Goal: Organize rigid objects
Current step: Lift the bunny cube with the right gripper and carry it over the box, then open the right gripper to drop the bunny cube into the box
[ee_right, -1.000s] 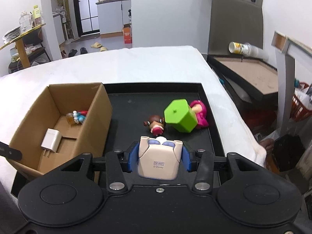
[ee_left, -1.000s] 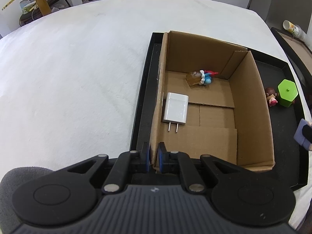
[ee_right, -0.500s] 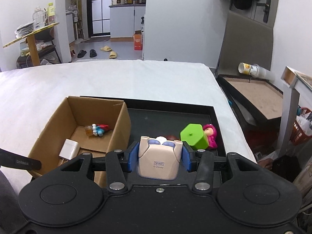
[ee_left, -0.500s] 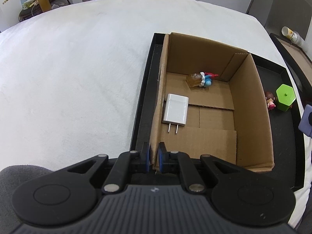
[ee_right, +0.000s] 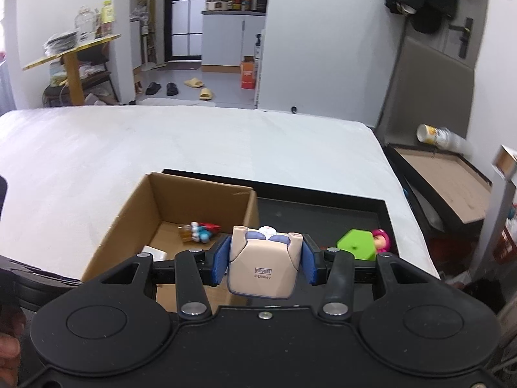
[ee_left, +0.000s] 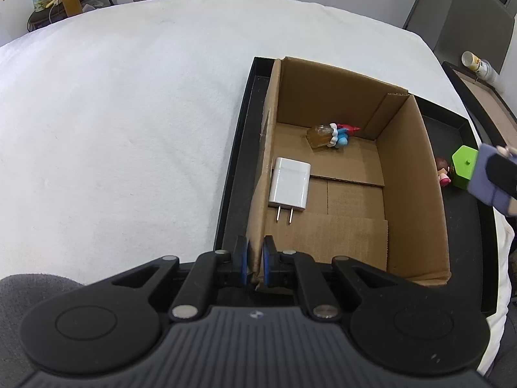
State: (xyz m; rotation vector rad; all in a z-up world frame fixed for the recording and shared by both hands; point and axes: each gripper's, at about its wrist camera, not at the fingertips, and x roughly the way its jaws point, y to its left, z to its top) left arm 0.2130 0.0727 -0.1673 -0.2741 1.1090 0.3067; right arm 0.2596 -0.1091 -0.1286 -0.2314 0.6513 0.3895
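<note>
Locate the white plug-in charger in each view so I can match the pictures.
Left wrist: white plug-in charger lies flat on the brown cardboard box floor by its left wall, prongs toward the camera.
Right wrist: only a corner shows above the right tongs' frame.
Shared landmark: blue-and-amber toy figure.

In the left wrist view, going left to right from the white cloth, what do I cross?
White cloth-covered surface → left rim of the black tray → white plug-in charger inside the brown cardboard box → small brown-haired figurine → green hexagonal block.
</note>
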